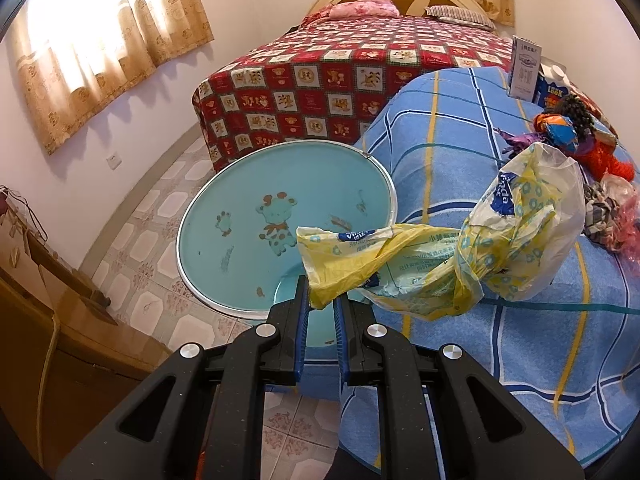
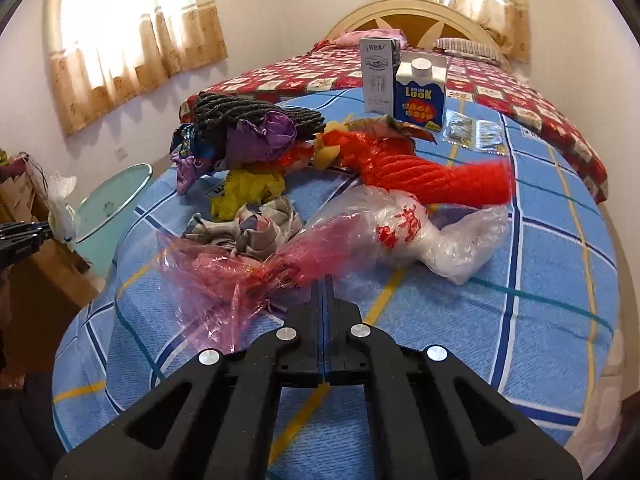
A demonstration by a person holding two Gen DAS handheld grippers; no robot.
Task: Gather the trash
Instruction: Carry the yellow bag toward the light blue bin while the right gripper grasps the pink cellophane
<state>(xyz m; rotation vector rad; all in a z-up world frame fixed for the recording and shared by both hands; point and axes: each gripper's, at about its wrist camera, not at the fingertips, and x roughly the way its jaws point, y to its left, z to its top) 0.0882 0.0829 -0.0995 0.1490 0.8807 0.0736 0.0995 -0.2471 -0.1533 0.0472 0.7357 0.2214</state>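
Yellow wrapper [image 1: 384, 264] pinched by left gripper [image 1: 322, 304] at bed edge; right gripper [image 2: 325, 280] closed, empty.

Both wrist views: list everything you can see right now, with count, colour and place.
plastic wrapper: one, yellow and white, pinched in left gripper, over blue bedspread
basin: one, turquoise, beside bed on floor
bedspread: one, blue checked, underneath everything
pink bag: one, clear pink, at right gripper's tips
white bag: one, red print, mid-bed
red cloth: one, behind white bag
cartons: two, white and blue, upright, far end
left gripper: black, shut on wrapper
right gripper: black, shut
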